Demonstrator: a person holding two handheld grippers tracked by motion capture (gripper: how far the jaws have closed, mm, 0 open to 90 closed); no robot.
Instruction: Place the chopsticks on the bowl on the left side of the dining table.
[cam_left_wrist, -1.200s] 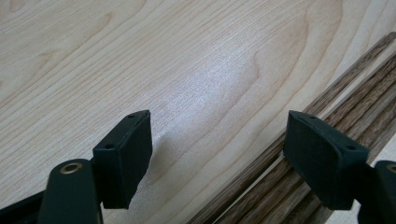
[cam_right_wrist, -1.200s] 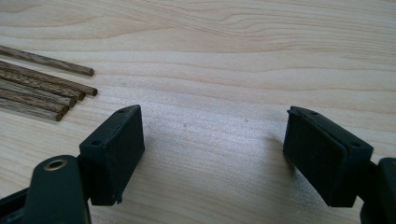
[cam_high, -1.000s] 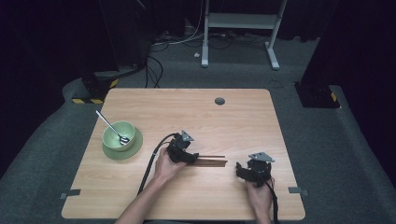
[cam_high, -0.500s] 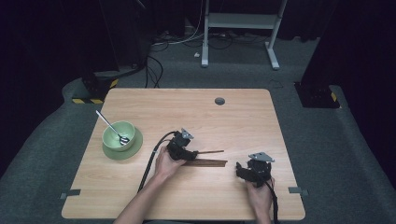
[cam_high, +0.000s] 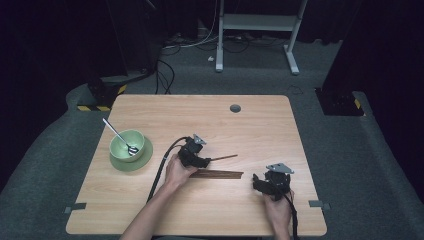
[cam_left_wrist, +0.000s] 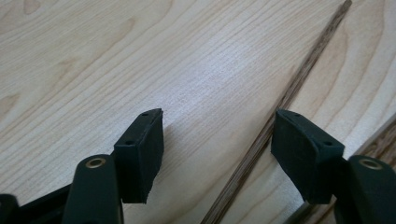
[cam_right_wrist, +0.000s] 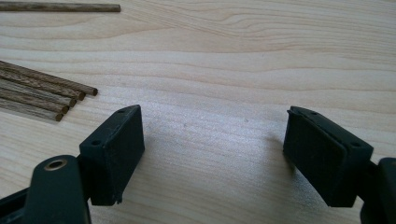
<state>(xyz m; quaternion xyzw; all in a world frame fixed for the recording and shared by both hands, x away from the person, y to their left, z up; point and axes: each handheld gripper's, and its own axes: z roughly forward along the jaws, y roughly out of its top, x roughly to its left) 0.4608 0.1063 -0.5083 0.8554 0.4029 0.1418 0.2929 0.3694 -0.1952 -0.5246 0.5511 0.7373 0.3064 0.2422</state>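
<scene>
Since a second ago your left gripper (cam_left_wrist: 215, 154) has been closing its jaws around one loose stick (cam_left_wrist: 280, 105), which lies on the table (cam_high: 260, 125) between them, not yet pinched. Your right gripper (cam_right_wrist: 212, 154) sits released near the stick bundle (cam_right_wrist: 39, 91), beside the bowl (cam_high: 126, 145).
</scene>
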